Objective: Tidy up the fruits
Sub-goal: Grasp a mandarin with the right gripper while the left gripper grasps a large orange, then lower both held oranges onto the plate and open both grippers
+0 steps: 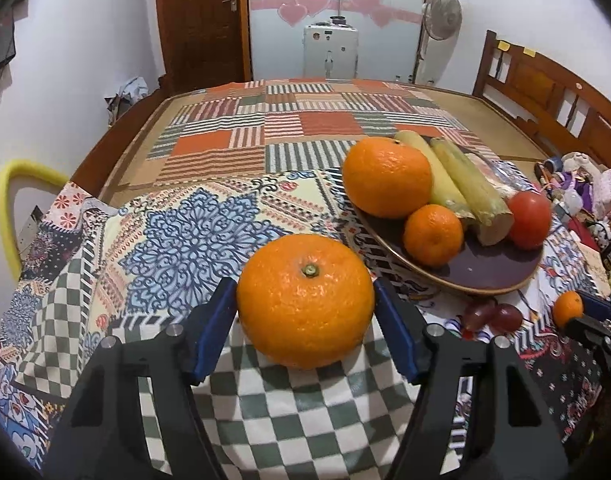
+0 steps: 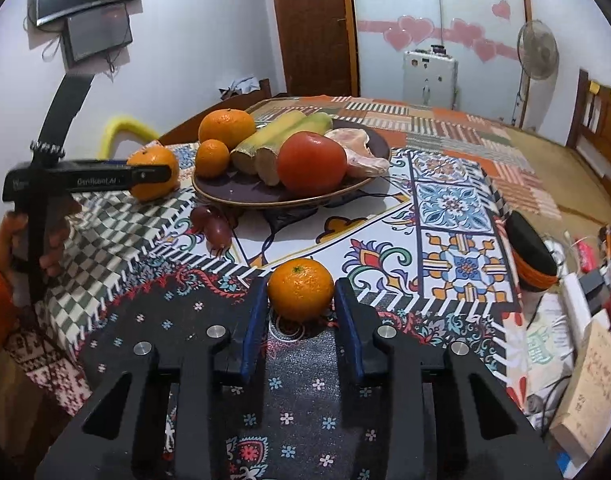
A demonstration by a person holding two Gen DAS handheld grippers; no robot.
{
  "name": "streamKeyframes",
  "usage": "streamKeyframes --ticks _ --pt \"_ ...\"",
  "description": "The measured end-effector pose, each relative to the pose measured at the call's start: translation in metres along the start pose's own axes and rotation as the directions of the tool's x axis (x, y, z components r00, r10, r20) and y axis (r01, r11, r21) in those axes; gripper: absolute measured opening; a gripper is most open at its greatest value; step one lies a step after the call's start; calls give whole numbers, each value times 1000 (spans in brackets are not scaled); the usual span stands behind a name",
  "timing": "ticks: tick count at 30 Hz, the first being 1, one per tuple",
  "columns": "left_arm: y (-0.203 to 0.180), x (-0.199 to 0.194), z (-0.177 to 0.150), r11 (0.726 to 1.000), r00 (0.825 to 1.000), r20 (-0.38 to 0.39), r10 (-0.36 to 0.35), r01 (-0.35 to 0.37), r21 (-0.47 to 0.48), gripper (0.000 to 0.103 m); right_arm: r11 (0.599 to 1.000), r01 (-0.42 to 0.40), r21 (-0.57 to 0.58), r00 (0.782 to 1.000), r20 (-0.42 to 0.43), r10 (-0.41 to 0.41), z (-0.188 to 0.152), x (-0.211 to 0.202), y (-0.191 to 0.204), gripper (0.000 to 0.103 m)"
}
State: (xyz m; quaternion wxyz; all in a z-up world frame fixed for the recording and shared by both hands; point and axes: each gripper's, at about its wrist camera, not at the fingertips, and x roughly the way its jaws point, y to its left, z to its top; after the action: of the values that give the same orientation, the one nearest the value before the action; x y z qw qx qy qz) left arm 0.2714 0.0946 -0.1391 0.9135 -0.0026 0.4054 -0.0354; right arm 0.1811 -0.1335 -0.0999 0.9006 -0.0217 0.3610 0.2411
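A large orange sits between my left gripper's blue pads, which touch its sides; it also shows in the right wrist view. A small mandarin rests on the cloth between my right gripper's pads, which press on its sides; it also shows in the left wrist view. A dark plate holds a big orange, a small mandarin, two sugarcane pieces and a tomato.
Red grapes lie on the cloth in front of the plate. A dark case with orange trim, books and cables crowd the right table edge. A yellow chair back stands at the left.
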Motion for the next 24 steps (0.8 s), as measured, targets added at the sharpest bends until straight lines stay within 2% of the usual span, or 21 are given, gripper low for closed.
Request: streamKeyframes --ticks 6,15,19,24 --pt "-15 -18 -4 998 998 19 -57 56 20 68 1000 8 10 1000 17 -8 5 -4 -4 32" --pt "-55 -48 9 989 986 101 -133 126 80 68 999 40 0 995 89 -40 24 -20 -8 32" --pt "-73 -49 16 982 980 116 -165 152 108 68 999 48 -1 991 121 -47 33 -27 -11 32" --pt "-92 -36 23 975 975 92 -202 190 118 68 998 63 6 988 139 -63 37 -29 -16 32"
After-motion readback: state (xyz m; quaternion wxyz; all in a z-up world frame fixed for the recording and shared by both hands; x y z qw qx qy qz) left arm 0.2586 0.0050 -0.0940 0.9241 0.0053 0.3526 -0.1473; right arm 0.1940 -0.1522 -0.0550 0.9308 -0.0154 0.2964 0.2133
